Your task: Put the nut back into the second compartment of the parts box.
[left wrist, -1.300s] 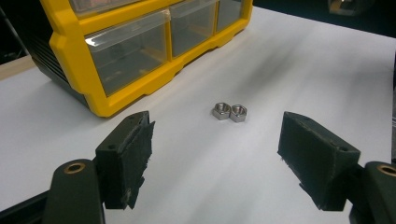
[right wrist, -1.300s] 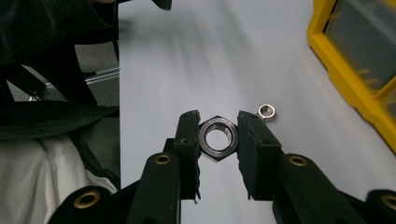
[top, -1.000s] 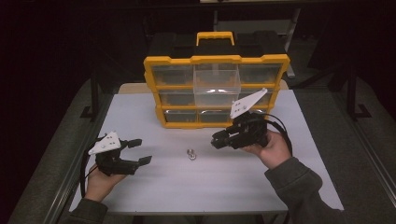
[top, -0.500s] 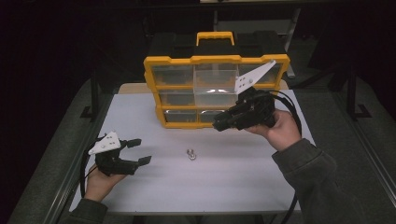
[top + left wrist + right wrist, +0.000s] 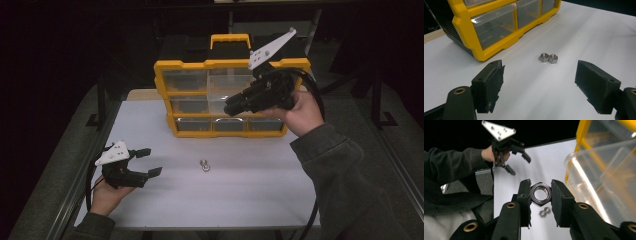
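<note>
My right gripper (image 5: pixel 232 106) is raised in front of the yellow organizer (image 5: pixel 182 66), close to a clear drawer (image 5: pixel 227 87) pulled out of its top row. In the right gripper view its jaws (image 5: pixel 540 187) are shut on a large steel hex nut (image 5: pixel 533 194), with the clear drawer (image 5: pixel 604 180) just to the right. Two small nuts (image 5: pixel 204 165) lie touching on the white table (image 5: pixel 260 195). They lie ahead of my left gripper (image 5: pixel 540 75) as the small nuts (image 5: pixel 548 57). My left gripper (image 5: pixel 151 161) rests low at the table's left, open and holding nothing.
The organizer (image 5: pixel 466 25) has several clear drawers and a handle on top, and stands at the back of the table. Dark floor surrounds the table. A cable trails from my right gripper past the person's sleeve (image 5: pixel 335 170).
My right gripper has risen from near the table up to the organizer's top row, still gripping the large nut. The left gripper and the small nuts have stayed put.
</note>
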### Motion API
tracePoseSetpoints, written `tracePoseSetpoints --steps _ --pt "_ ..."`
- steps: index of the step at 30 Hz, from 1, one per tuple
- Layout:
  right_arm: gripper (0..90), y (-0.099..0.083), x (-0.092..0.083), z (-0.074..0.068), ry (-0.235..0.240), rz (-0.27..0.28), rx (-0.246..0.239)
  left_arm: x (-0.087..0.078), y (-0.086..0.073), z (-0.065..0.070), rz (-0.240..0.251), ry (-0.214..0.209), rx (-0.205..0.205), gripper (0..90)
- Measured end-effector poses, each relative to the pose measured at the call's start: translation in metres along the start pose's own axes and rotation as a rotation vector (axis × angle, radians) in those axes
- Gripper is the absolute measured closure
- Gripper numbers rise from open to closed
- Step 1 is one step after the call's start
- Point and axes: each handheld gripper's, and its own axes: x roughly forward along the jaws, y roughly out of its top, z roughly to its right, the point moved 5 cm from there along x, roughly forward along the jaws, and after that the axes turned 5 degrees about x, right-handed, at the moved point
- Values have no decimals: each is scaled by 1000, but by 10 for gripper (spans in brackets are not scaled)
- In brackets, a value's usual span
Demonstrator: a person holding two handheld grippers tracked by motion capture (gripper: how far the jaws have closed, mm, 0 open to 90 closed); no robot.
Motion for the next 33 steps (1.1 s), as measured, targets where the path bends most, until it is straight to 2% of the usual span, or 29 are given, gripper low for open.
tracePoseSetpoints --steps 6,9,12,14,18,20,21,22,28,33 --pt "689 21 -10 13 -41 8 1 0 0 0 0 -3 1 225" --pt "689 26 -10 25 -83 -16 7 1 0 1 1 -5 -6 225" --pt "689 29 -10 36 -100 -19 31 0 0 1 4 -5 -15 225" --pt "689 31 -9 41 -101 -14 60 0 0 0 1 -4 -3 225" --pt "689 30 -3 54 -134 -43 85 0 0 0 0 -5 4 225" --pt "689 28 1 59 -145 -55 97 0 0 0 -2 -5 4 225" --pt "689 27 3 63 -153 -63 81 -1 0 0 -5 -6 4 225" --pt "688 27 4 65 -160 -69 74 0 0 0 11 -4 0 225" --pt "677 25 9 69 -169 -90 92 0 0 -1 6 1 8 225" --pt "672 25 1 70 -184 -59 94 -1 0 -1 -1 -1 7 225"
